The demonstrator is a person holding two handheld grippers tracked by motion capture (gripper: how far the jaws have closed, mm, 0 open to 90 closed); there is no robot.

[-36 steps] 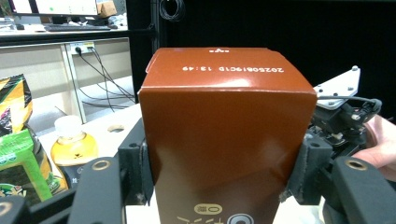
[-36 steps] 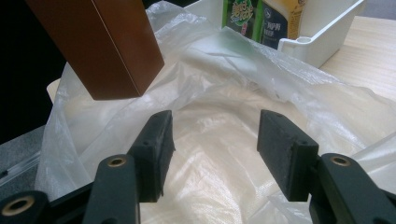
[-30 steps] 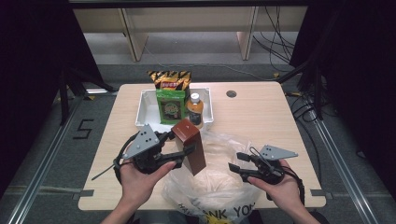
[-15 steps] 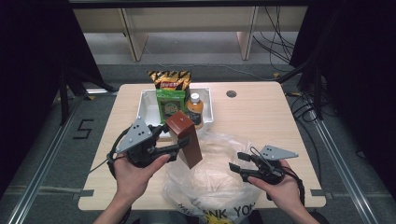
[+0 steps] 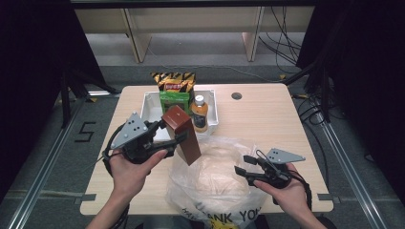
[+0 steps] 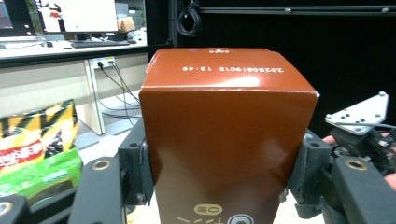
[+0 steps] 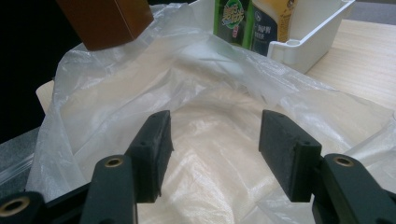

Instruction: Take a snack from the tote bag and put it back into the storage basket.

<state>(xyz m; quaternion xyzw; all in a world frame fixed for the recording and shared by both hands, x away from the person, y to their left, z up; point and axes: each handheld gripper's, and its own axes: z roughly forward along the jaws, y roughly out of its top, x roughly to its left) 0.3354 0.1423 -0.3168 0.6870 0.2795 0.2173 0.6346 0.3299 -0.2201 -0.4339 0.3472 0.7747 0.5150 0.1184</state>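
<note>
The left hand-held gripper (image 5: 179, 138) grips a brown box (image 5: 181, 134), its 2 black pads pressed against the box's opposite sides, as the left gripper view shows close up. The box (image 6: 224, 149) is held clear of the table (image 5: 267, 119), tilted, with its lower end over the near-left edge of a clear plastic bag (image 5: 215, 181). The bag lies open on the table's near side, between the person's 2 hands. In the right gripper view the box's lower end (image 7: 105, 21) hangs above the bag's (image 7: 210, 116) rim.

The right hand-held gripper (image 5: 244, 164) is open, with nothing between its jaws. It sits at the right edge of the bag and points across it; the plastic lies just beyond the pads (image 7: 156, 149).

Behind the bag stands a white tray (image 5: 148, 107) holding a green carton (image 5: 174, 101), a bottle (image 5: 199, 113) with a pale cap, and a yellow-and-black snack packet (image 5: 174, 81) at the back.
</note>
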